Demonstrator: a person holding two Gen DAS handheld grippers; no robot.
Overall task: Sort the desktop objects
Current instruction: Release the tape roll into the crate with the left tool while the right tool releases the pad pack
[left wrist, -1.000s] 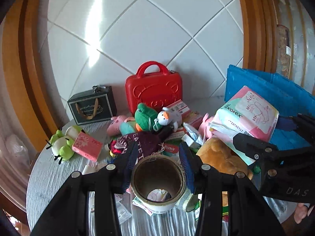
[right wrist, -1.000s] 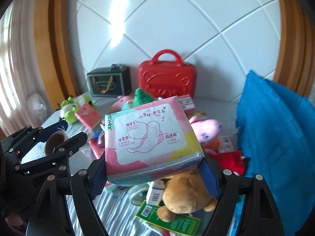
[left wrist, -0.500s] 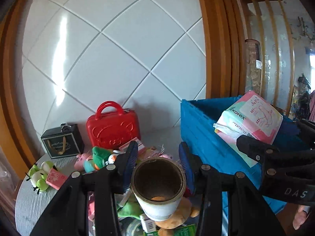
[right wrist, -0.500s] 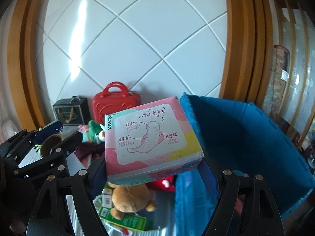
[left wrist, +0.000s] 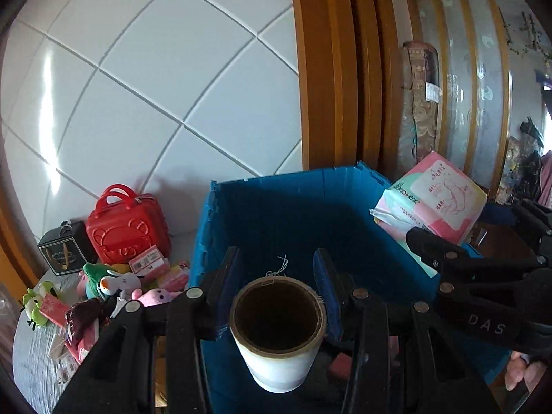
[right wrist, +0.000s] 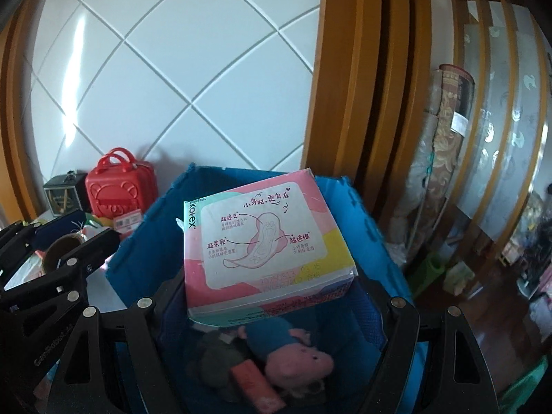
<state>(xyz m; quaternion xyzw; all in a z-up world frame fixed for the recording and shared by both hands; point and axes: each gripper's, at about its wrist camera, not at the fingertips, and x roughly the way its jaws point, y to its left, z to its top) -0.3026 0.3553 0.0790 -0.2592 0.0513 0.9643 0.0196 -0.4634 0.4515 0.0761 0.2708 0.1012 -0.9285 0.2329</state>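
A roll of tape (left wrist: 277, 331) is clamped between the pads of the left gripper (left wrist: 276, 283) and is held above the open blue bin (left wrist: 241, 214). A pink pad package (right wrist: 265, 245) is gripped on both sides by the right gripper (right wrist: 269, 293), also over the bin, where a pink plush toy (right wrist: 296, 355) is seen lying inside. A red case (left wrist: 127, 227) and small toys are left on the table (left wrist: 34, 362) beside the bin.

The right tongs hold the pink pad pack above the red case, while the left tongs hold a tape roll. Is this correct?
Not quite: in the right wrist view the pink pad pack in the right tongs hangs above the blue bin, not the red case. The left tongs do hold the tape roll.
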